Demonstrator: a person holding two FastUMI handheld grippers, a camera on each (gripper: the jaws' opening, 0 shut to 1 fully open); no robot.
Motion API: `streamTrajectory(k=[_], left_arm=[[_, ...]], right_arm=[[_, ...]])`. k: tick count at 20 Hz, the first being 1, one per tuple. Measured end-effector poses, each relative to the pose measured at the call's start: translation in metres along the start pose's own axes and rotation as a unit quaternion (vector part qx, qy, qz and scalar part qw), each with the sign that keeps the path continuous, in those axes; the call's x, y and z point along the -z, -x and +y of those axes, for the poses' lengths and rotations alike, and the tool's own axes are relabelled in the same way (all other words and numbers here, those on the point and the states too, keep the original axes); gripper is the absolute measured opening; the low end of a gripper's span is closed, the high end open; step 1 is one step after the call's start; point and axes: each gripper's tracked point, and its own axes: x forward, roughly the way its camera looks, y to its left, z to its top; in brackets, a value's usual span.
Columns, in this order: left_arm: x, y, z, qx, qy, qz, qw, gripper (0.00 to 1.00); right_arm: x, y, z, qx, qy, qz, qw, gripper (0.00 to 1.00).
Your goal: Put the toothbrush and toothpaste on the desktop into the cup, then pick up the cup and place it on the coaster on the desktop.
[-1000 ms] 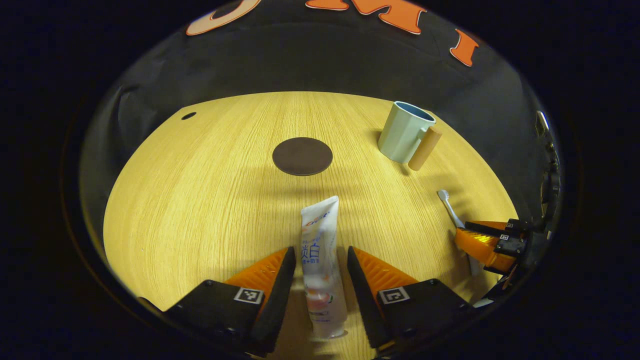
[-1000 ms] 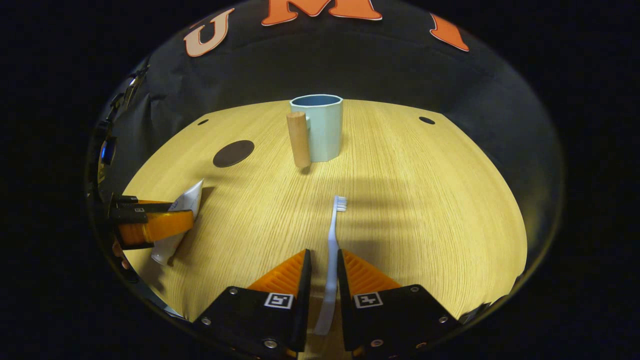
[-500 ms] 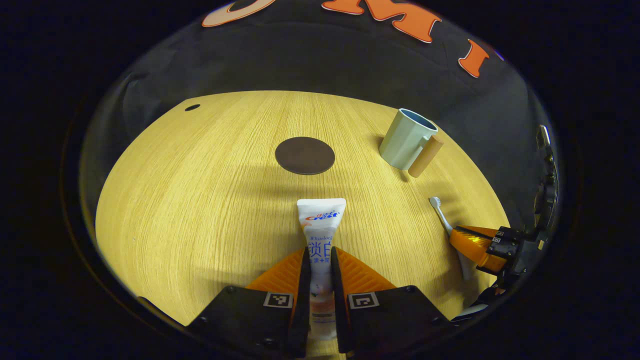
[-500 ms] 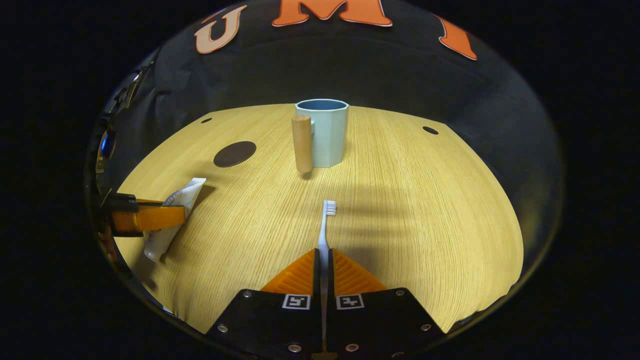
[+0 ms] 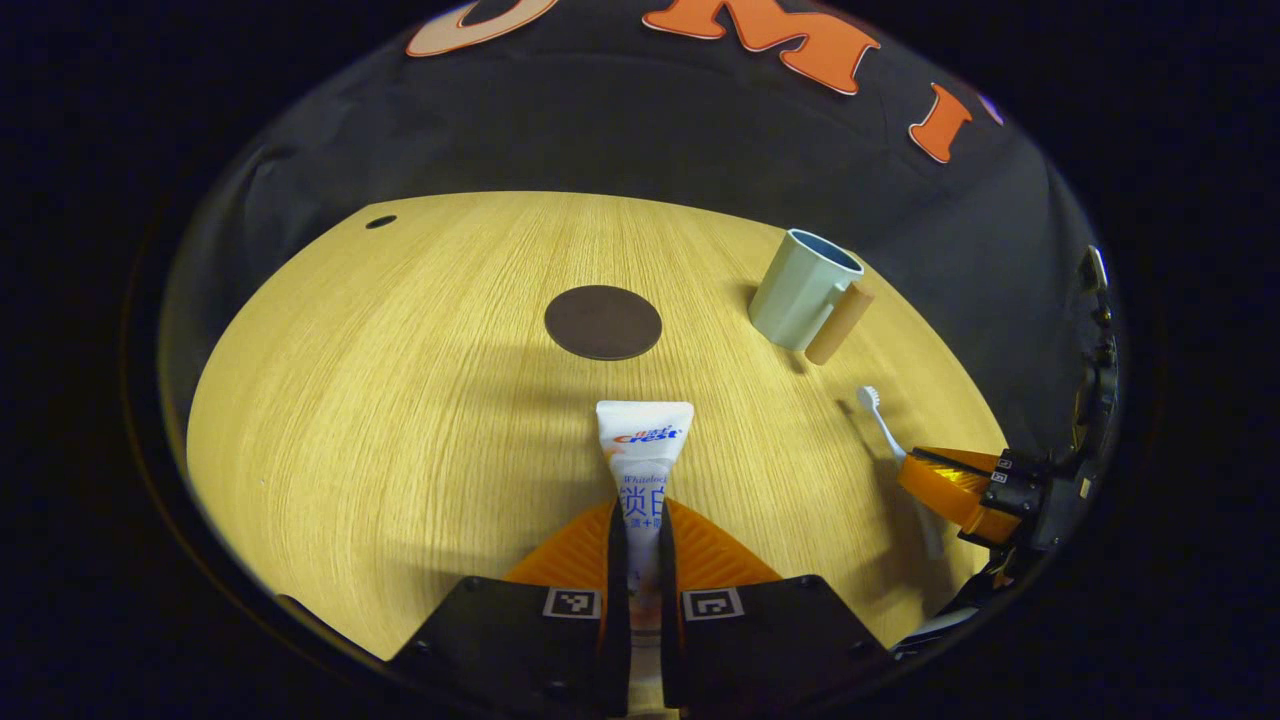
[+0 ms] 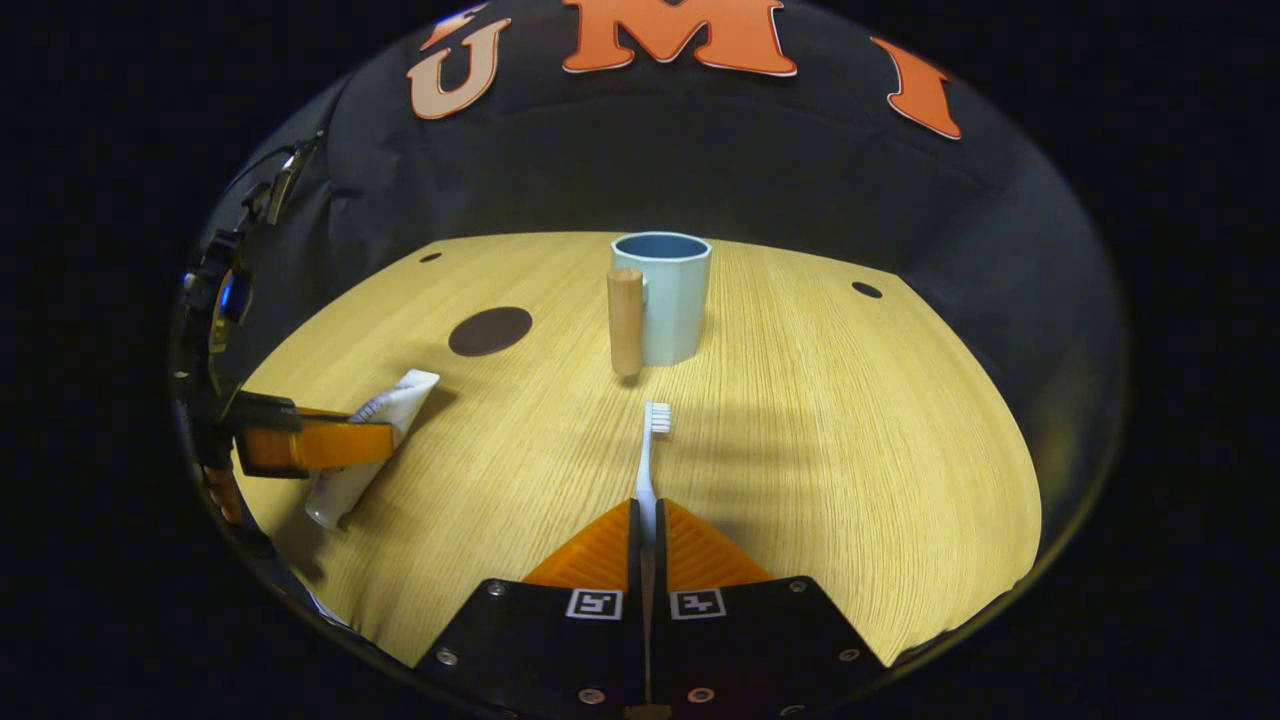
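Left gripper view, bottom centre: my left gripper [image 5: 640, 520] is clenched on the toothpaste [image 5: 643, 450], both fingers pressing the tube's sides. The tube is white with printed lettering; its flat crimped end points up the frame, and its lower end is hidden between my fingers.

Right gripper view, bottom centre: my right gripper [image 6: 648, 515] is clamped on the toothbrush [image 6: 652, 445], fingers nearly together on the thin white handle. The bristled head sticks out ahead, toward the cup. I cannot tell whether either item is clear of the desk [image 6: 850, 450].

At lower right of the left gripper view the right gripper [image 5: 925, 465] shows with the toothbrush [image 5: 877, 415] poking out. At lower left of the right gripper view the left gripper [image 6: 385, 440] shows with the toothpaste [image 6: 395, 410] in it.

Farther up, centre of the right gripper view: the cup [image 6: 672, 300], pale blue-green, upright on the desk, with a wooden peg-like handle [image 6: 625, 320] on its near left side. What I see of its inside looks empty. In the left gripper view the cup [image 5: 795, 290] sits upper right.

The coaster [image 5: 603, 322], a dark round disc, lies flat mid-desk, well apart from the cup, nothing on it. In the right gripper view the coaster [image 6: 490, 331] is left of the cup.

Small dark holes [image 6: 866, 290] mark the desk's far corners.
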Motion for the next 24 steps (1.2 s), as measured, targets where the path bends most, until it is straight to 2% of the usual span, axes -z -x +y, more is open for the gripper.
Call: streamTrajectory(k=[2, 7, 9, 13, 19, 24], left_arm=[[-0.006, 0.006, -0.005, 0.012, 0.008, -0.006, 1.0, 0.16], [-0.02, 0.015, 0.002, -0.006, 0.003, -0.036, 0.999, 0.16], [-0.022, 0.015, 0.001, -0.008, 0.002, -0.039, 0.999, 0.16], [-0.024, 0.018, 0.001, -0.014, 0.004, -0.044, 0.999, 0.16], [-0.035, 0.028, 0.003, -0.021, -0.002, -0.065, 0.998, 0.16], [-0.039, 0.03, 0.001, -0.023, -0.002, -0.076, 0.997, 0.16]], right_arm=[[-0.01, 0.006, 0.001, -0.004, -0.001, -0.014, 1.0, 0.03], [-0.04, 0.023, -0.002, -0.015, 0.0, -0.063, 0.998, 0.03], [-0.044, 0.025, -0.005, -0.01, 0.011, -0.077, 0.997, 0.03], [-0.065, 0.028, 0.001, -0.025, 0.009, -0.106, 0.994, 0.03], [-0.107, 0.03, -0.004, -0.045, -0.001, -0.181, 0.983, 0.03], [-0.132, 0.022, -0.005, -0.061, -0.014, -0.219, 0.974, 0.03]])
